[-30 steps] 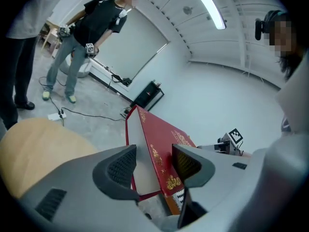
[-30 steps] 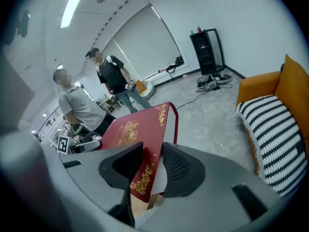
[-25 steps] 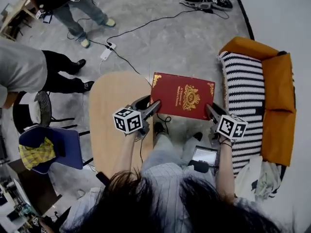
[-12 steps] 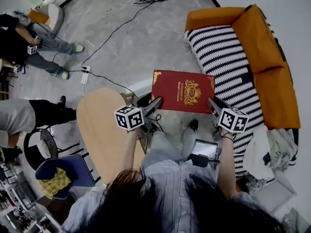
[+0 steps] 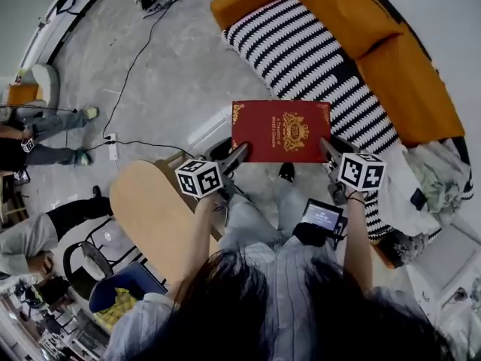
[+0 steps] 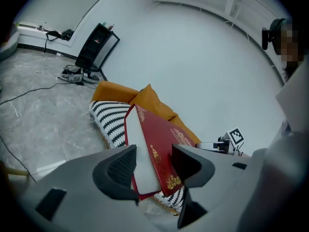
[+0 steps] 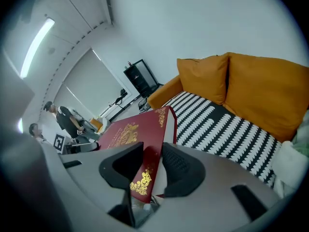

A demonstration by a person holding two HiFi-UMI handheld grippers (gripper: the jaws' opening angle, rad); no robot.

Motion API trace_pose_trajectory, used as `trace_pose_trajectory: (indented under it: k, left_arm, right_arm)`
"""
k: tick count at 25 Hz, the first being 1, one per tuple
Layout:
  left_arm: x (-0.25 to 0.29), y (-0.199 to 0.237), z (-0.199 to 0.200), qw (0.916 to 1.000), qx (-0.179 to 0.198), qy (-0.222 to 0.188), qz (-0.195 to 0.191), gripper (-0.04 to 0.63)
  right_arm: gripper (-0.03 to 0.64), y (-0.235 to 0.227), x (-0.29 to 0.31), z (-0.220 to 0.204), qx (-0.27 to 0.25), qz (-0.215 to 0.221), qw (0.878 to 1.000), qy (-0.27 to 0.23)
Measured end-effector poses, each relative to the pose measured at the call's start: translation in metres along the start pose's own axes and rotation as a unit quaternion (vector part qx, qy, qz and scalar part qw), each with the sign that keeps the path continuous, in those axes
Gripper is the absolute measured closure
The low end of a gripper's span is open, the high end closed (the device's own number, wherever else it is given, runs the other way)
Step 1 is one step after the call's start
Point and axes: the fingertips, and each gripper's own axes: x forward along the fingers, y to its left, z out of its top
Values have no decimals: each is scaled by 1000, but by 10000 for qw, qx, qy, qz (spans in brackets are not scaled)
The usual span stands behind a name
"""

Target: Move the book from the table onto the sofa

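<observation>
A thick red book with gold ornaments hangs level in the air between my two grippers. My left gripper is shut on its near left corner and my right gripper on its near right corner. In the left gripper view the book sits edge-on between the pads of the gripper, white page block showing. In the right gripper view the cover is clamped by the gripper. The far edge of the book overlaps the striped blanket on the orange sofa. The wooden table lies behind at the left.
Cables and a power strip cross the grey floor. People stand at the left edge. A blue chair with yellow cloth stands below the table. Pale cloths lie on the sofa's right end.
Both grippers have carried the book away from the table toward the sofa. The sofa has swung from the right side to just beyond the book, and the table has dropped back to the lower left.
</observation>
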Motion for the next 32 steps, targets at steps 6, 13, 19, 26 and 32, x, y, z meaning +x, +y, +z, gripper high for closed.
trace_pose_trajectory:
  k: [6,13,19,26,32]
  left_arm:
    - [77,-29,-15,9970,248,681,-267,367]
    - [152,-51,-17,9846,1016,1311,-558,367]
    - [214,-56,-35,9656,1441,2031,-743,367]
    - [270,-53,-64,9498,1593,2531,-916,374]
    - [311,-51,-88,9291,1895,2995,-1060,376]
  right_arm:
    - [482,-75,-22,-3,434,-283,9985,-165]
    - [485,-142,-33,-16,854,-418,9943,-491]
    - [486,-194,-33,-28,1008,-746,9882,-877]
    - [487,-244,-29,-44,1147,-943,9818,-1183]
    - [488,-281,-24,-69,1475,-1179,9710,-1466]
